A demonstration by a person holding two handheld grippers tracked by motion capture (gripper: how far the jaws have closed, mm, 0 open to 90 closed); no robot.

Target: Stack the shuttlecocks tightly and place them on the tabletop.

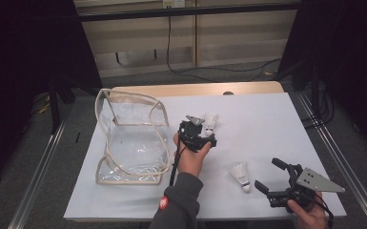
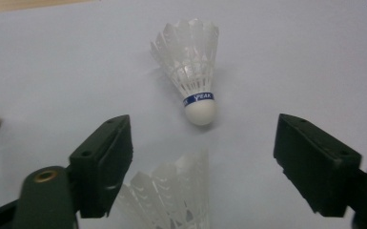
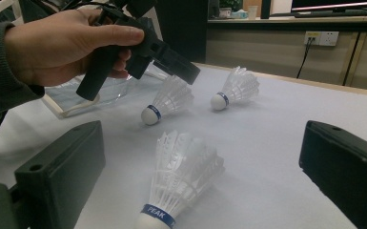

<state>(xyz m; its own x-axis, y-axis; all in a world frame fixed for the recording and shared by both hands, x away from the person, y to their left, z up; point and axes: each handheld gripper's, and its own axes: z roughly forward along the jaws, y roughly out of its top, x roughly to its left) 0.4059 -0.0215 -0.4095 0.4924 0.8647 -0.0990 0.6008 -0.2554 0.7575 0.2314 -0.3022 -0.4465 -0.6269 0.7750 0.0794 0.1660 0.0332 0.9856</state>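
Clear bag (image 1: 131, 138) lies left of three shuttlecocks (image 2: 190, 71) on white sheet (image 1: 267, 124). Left gripper (image 1: 201, 125) hovers over two, jaws wide, empty. Right gripper (image 1: 269, 176) low beside the third, jaws wide, empty.

A clear plastic bag (image 1: 131, 143) is lying open just to the left of the left gripper's (image 2: 202, 138) jaws. A white sheet (image 1: 267, 124) is covering the wooden table (image 1: 195, 88) beneath those jaws and stretching well ahead of them. Far beyond the jaws, a black cable (image 1: 168, 43) is hanging down from a wall socket (image 1: 173, 3).
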